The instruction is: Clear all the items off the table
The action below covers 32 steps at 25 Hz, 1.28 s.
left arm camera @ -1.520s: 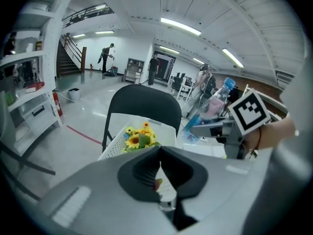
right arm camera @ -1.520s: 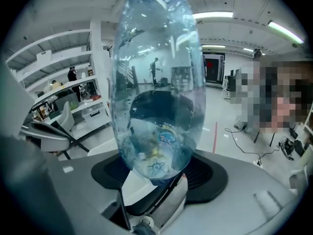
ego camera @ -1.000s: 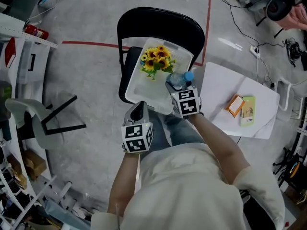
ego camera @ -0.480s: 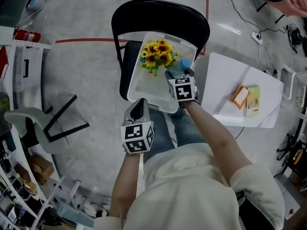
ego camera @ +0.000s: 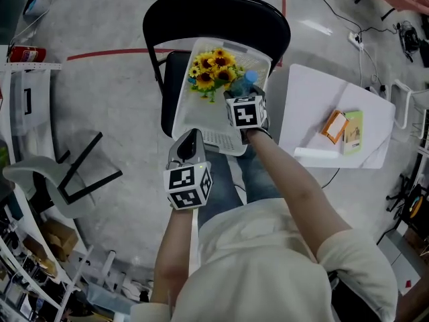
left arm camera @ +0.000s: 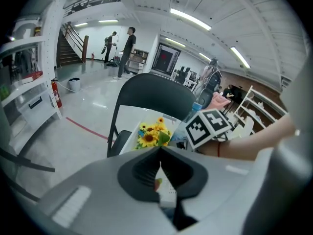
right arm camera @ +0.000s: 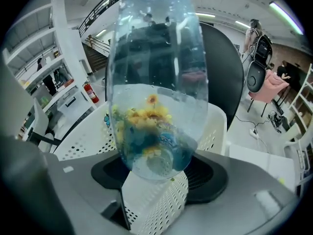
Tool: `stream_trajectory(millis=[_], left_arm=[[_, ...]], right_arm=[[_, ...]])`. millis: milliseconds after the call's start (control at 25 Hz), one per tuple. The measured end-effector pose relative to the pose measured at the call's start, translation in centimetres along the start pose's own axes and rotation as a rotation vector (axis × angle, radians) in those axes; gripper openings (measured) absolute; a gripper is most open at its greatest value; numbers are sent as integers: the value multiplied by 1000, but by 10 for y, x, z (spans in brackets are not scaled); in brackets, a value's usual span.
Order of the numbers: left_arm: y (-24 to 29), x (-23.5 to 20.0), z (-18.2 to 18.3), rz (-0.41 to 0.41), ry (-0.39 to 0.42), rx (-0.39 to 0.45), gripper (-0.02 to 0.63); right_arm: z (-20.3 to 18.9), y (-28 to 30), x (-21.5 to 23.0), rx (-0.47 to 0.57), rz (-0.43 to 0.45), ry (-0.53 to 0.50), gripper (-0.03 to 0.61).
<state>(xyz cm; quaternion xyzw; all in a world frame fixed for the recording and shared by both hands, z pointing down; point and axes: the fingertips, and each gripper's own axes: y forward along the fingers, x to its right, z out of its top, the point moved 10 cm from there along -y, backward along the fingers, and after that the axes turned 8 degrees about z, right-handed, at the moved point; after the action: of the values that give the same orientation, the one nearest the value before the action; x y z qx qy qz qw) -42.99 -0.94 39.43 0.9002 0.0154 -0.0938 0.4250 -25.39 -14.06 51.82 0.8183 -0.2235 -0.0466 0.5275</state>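
Note:
My right gripper [ego camera: 245,91] [right arm camera: 159,173] is shut on a clear water bottle [ego camera: 248,80] [right arm camera: 156,82] with a blue cap, holding it tilted over the right side of a white perforated basket [ego camera: 201,116] [right arm camera: 215,126]. The basket sits on a black folding chair [ego camera: 214,12] [left arm camera: 151,89] and holds a bunch of yellow sunflowers [ego camera: 211,69] [left arm camera: 151,133]. My left gripper [ego camera: 191,139] [left arm camera: 160,168] hovers at the basket's near edge, shut with nothing in it. To the right, a white table [ego camera: 308,106] carries an orange box [ego camera: 333,127] and a green box [ego camera: 353,131].
A flat white item [ego camera: 315,154] lies at the table's near edge. A grey chair [ego camera: 47,173] and shelving stand at the left. A red line [ego camera: 100,52] marks the grey floor. Cables [ego camera: 335,25] run behind the table, and people stand far off in the left gripper view.
My right gripper has sunk toward the basket with the bottle and rolled somewhat. The left gripper has edged forward and down to the basket's near edge.

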Motion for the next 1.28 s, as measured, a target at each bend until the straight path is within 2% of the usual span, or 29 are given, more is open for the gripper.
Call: stream_trajectory(millis=[200, 360, 920, 1280], left_arm=[[1, 7, 0, -15, 8, -4, 9], [0, 10, -1, -19, 18, -3, 9], [-13, 22, -5, -18, 26, 23, 10], [-21, 30, -7, -18, 34, 37, 9]], right_arm=[[-1, -4, 2, 26, 1, 31, 334], [0, -10, 0, 61, 25, 80, 391], [-16, -27, 6, 63, 29, 129, 399], [-27, -42, 5, 69, 45, 103, 387]])
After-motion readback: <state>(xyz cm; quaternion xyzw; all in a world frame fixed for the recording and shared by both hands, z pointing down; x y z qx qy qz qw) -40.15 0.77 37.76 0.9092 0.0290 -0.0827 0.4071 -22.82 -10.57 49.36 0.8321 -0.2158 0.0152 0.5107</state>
